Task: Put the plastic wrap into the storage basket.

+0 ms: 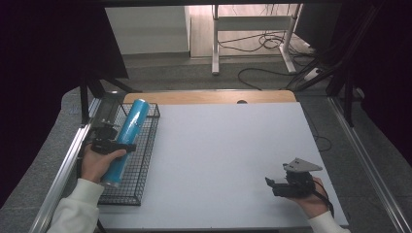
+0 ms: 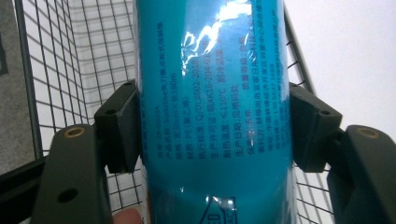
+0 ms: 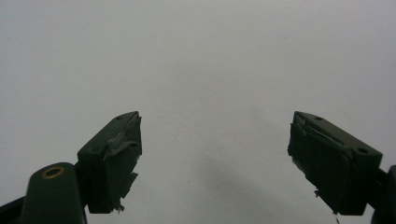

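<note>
Firmly clamped crosswise in the left tool, the blue roll hangs over the wire basket.

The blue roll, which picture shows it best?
The high view: the whole blue roll shows, tilted over the wire basket. The left gripper view gives a close middle stretch between the jaws. The right gripper view looks at bare table.

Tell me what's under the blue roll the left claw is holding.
Under the blue roll, clamped in the left claw, is the black wire basket, its mesh visible either side. The basket floor straight beneath the roll is covered.
</note>
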Demonstrator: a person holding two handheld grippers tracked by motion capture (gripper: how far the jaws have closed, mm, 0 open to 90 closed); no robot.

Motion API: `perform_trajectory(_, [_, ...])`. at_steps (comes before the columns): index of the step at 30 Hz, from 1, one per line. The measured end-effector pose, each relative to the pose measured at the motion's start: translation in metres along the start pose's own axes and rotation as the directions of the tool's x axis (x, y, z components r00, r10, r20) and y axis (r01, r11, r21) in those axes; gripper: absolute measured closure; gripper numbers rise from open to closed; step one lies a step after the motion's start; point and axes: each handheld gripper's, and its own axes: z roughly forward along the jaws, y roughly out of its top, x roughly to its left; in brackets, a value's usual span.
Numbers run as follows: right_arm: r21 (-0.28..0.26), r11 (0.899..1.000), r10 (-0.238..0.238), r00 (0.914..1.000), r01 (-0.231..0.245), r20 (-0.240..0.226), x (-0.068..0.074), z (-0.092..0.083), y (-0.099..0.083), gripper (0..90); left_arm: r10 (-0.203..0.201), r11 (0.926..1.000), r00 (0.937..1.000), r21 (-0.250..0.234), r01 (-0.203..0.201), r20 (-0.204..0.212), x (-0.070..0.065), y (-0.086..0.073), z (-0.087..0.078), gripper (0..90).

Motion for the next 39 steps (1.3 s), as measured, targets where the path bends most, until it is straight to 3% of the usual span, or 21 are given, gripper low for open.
perform_trajectory(4, [0.008, 1.0, -0.001, 1.0, 0.001, -0.003, 0.001, 0.001, 0.0, 17.8, 0.001, 0.9997, 0.9999, 0.024, -0.001, -0.012, 0.002, -0.001, 0.006, 31.3])
perform_trajectory(8, [0.008, 1.0, -0.001, 1.0, 0.001, -0.001, 0.001, 0.002, -0.001, 17.8, 0.025, 0.9985, 0.9981, 0.05, -0.022, -0.057, -0.002, -0.001, 0.012, 31.4])
perform_trajectory(11, [0.007, 1.0, -0.001, 1.0, 0.001, -0.001, 0.001, 0.002, -0.001, 17.8, 0.075, 0.9945, 0.9872, 0.083, -0.064, -0.141, -0.01, -0.002, 0.018, 31.3])
perform_trajectory(12, [0.008, 1.0, -0.003, 1.0, 0.003, -0.001, 0.001, 0.001, -0.001, 17.8, 0.08, 0.9934, 0.9859, 0.093, -0.067, -0.147, -0.011, -0.002, 0.02, 31.4])
perform_trajectory(15, [0.008, 1.0, -0.004, 1.0, 0.004, -0.003, 0.001, 0.002, -0.001, 17.8, 0.063, 0.9923, 0.993, 0.113, -0.051, -0.1, -0.01, -0.004, 0.028, 31.3])
perform_trajectory(18, [0.01, 1.0, -0.005, 1.0, 0.005, -0.003, 0.001, 0.002, -0.002, 17.8, 0.06, 0.9859, 0.9946, 0.161, -0.045, -0.085, -0.009, -0.004, 0.039, 31.1])
perform_trajectory(19, [0.012, 1.0, -0.005, 1.0, 0.005, -0.002, 0.001, 0.003, -0.002, 17.8, 0.054, 0.9874, 0.9943, 0.153, -0.039, -0.092, -0.009, -0.004, 0.04, 30.6])
perform_trajectory(21, [0.013, 1.0, -0.005, 1.0, 0.005, -0.002, 0.001, 0.002, -0.002, 17.8, 0.032, 0.9969, 0.9955, 0.074, -0.026, -0.089, -0.013, -0.003, 0.03, 27.9])
perform_trajectory(22, [0.013, 1.0, -0.004, 1.0, 0.004, -0.002, 0.001, 0.002, -0.002, 17.7, 0.035, 0.9982, 0.9952, 0.052, -0.03, -0.092, -0.015, -0.002, 0.025, 26.3])
perform_trajectory(28, [0.013, 1.0, -0.006, 1.0, 0.006, -0.002, 0.002, 0.003, -0.002, 17.7, 0.086, 0.995, 0.9901, -0.039, -0.091, -0.111, -0.031, 0.0, -0.001, 16.6])
perform_trajectory(30, [0.013, 1.0, -0.006, 1.0, 0.006, -0.003, 0.002, 0.002, -0.002, 17.6, 0.099, 0.9907, 0.9905, -0.084, -0.107, -0.096, -0.033, -0.001, -0.007, 15.5])
perform_trajectory(34, [0.007, 1.0, -0.007, 1.0, 0.007, -0.001, 0.001, 0.002, -0.003, 17.5, 0.124, 0.976, 0.9922, -0.18, -0.123, -0.004, -0.037, -0.008, -0.018, 15.3])
perform_trajectory(35, [0.003, 1.0, -0.007, 1.0, 0.007, -0.002, 0.001, 0.001, -0.003, 17.5, 0.137, 0.9716, 0.9898, -0.2, -0.126, 0.04, -0.039, -0.011, -0.022, 15.3])
perform_trajectory(39, [-0.008, 1.0, -0.012, 0.9999, 0.012, -0.007, 0.002, 0.001, -0.003, 17.5, 0.186, 0.9574, 0.9786, -0.241, -0.16, 0.089, -0.051, -0.02, -0.028, 15.5])
